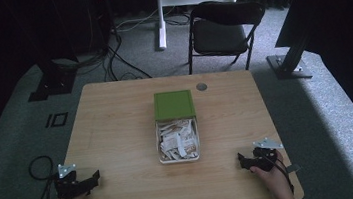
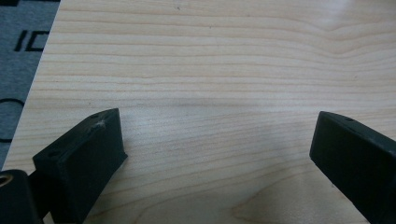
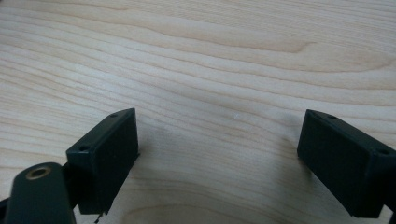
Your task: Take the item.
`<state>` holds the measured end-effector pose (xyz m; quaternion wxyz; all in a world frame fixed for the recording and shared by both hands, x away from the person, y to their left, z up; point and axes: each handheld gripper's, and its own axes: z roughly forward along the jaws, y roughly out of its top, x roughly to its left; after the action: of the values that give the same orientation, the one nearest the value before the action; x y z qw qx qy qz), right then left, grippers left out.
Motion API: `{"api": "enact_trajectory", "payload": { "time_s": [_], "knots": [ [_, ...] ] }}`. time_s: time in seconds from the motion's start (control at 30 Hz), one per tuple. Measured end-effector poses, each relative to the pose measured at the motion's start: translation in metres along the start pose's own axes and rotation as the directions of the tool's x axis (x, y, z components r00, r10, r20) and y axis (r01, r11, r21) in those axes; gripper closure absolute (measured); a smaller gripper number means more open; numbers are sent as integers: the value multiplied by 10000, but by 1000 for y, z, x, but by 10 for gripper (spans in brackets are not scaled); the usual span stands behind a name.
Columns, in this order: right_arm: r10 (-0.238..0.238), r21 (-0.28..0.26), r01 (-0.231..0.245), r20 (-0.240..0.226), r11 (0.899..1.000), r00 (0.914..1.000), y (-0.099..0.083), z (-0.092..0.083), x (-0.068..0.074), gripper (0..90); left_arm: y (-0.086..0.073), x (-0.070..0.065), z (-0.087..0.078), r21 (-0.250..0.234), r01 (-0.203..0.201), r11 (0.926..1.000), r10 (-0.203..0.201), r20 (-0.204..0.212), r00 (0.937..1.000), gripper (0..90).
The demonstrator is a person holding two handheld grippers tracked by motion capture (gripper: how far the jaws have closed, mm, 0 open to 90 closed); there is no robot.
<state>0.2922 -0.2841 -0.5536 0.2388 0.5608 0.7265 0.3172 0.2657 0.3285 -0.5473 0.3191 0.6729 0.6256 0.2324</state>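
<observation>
A clear box (image 1: 179, 155) holding several paper packets lies at the middle of the wooden table (image 1: 118, 131), with a green lid (image 1: 173, 105) resting over its far end. My left gripper (image 1: 95, 177) sits on the near left of the table, held by a hand, well apart from the box. My right gripper (image 1: 242, 161) rests on the near right, also apart from it. In the left gripper view my left gripper (image 2: 217, 140) stands open over bare wood. Seen in the right gripper view, my right gripper (image 3: 217, 140) is open too, nothing between its jaws.
A small grey disc (image 1: 201, 86) sits in the table's far edge area. Beyond the table stand a black chair (image 1: 224, 28), a white stand leg (image 1: 159, 16) and dark posts on grey carpet, with cables (image 1: 109, 57) trailing. A cable loop (image 1: 39, 168) hangs off the left edge.
</observation>
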Motion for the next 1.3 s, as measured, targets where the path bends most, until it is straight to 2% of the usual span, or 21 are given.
{"api": "enact_trajectory", "payload": {
  "time_s": [0.07,0.13,0.17,0.47,0.97,1.07,1.3],
  "knots": [
    [0,-3,0,-1,10000,10000,0,0,0,124,1,-4,2,197,-437,9988,443,-272,9987,35],
    [0,-3,0,-1,10000,10000,0,0,0,124,1,-6,3,293,-592,9978,604,-419,9973,35],
    [-1,-4,1,-1,10000,10000,0,0,0,124,2,-8,5,425,-796,9959,819,-550,9951,35],
    [25,11,-25,34,10000,10000,0,0,0,117,3,-10,6,381,-551,9978,580,-808,9950,30],
    [30,24,-30,53,10000,10000,0,0,0,117,4,-9,7,378,-551,9978,580,-814,9950,28],
    [-48,118,48,-9,9999,10000,2,0,2,118,4,-9,7,380,-551,9978,580,-815,9950,28],
    [-204,-225,202,-112,9995,9997,15,-5,7,119,4,-9,7,385,-557,9977,586,-813,9950,28]
  ]
}}
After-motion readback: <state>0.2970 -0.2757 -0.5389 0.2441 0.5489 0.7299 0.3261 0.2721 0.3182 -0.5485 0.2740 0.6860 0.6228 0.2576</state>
